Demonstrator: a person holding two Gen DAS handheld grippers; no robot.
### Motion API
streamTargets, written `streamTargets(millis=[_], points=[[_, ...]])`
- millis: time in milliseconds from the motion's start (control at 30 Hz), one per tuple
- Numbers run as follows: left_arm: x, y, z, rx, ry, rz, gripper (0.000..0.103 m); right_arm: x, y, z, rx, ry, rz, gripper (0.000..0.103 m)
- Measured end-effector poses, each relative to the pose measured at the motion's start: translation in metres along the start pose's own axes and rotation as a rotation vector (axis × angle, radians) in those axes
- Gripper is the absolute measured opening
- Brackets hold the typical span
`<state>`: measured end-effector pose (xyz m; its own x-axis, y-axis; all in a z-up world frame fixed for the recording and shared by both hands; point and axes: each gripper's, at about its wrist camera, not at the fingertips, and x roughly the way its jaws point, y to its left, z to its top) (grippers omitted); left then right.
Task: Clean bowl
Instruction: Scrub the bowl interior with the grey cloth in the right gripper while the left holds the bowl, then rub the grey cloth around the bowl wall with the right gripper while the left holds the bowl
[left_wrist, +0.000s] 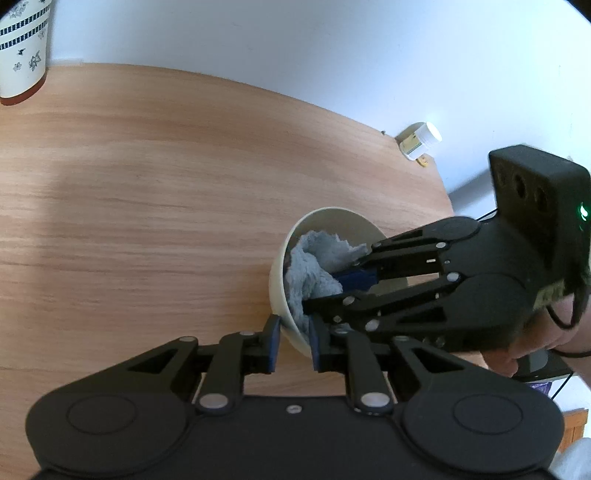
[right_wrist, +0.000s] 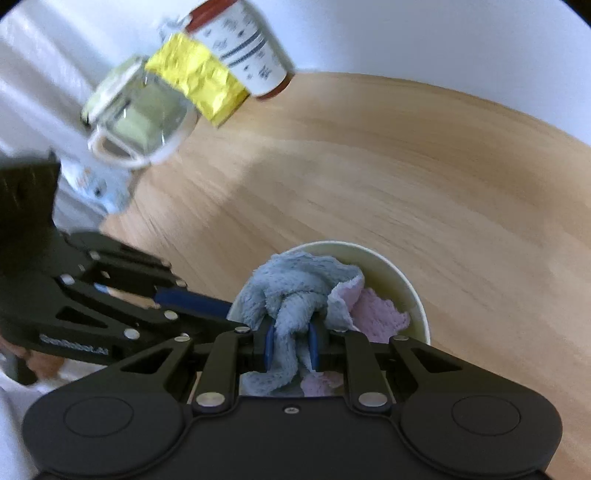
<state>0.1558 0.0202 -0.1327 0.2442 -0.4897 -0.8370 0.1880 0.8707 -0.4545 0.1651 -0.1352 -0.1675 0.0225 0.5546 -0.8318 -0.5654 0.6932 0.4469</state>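
A cream bowl (left_wrist: 281, 284) is tipped on its side on the wooden table, its rim clamped between the blue pads of my left gripper (left_wrist: 293, 341), one pad outside and one inside. My right gripper (right_wrist: 291, 345) is shut on a light blue and pink cloth (right_wrist: 295, 291) and pushes it into the bowl (right_wrist: 410, 291). In the left wrist view the right gripper (left_wrist: 332, 288) reaches into the bowl from the right, with the cloth (left_wrist: 314, 266) bunched against the inner wall. The left gripper (right_wrist: 207, 304) shows at the bowl's left edge in the right wrist view.
A patterned white cup (left_wrist: 22, 48) stands at the table's far left corner; it also shows in the right wrist view (right_wrist: 247, 48). A small white-lidded jar (left_wrist: 421, 142) sits at the far right edge. A glass jar with a yellow label (right_wrist: 159, 99) stands beside the cup. The wooden table (left_wrist: 166, 203) spreads wide.
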Motion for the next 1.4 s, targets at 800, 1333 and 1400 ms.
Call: streamTargets(millis=[800, 1333, 1400], points=[[0.009, -0.02, 0.0, 0.076, -0.014, 0.072, 0.016, -0.063, 0.025, 0.023, -0.069, 0.078, -0.128, 0.021], [0.017, -0.027, -0.002, 0.125, 0.013, 0.147, 0.012, -0.007, 0.045, 0.0, -0.252, 0.324, -0.099, 0.02], [0.017, -0.026, -0.001, 0.128, 0.012, 0.147, 0.012, -0.007, 0.048, -0.001, -0.283, 0.328, -0.118, 0.02]])
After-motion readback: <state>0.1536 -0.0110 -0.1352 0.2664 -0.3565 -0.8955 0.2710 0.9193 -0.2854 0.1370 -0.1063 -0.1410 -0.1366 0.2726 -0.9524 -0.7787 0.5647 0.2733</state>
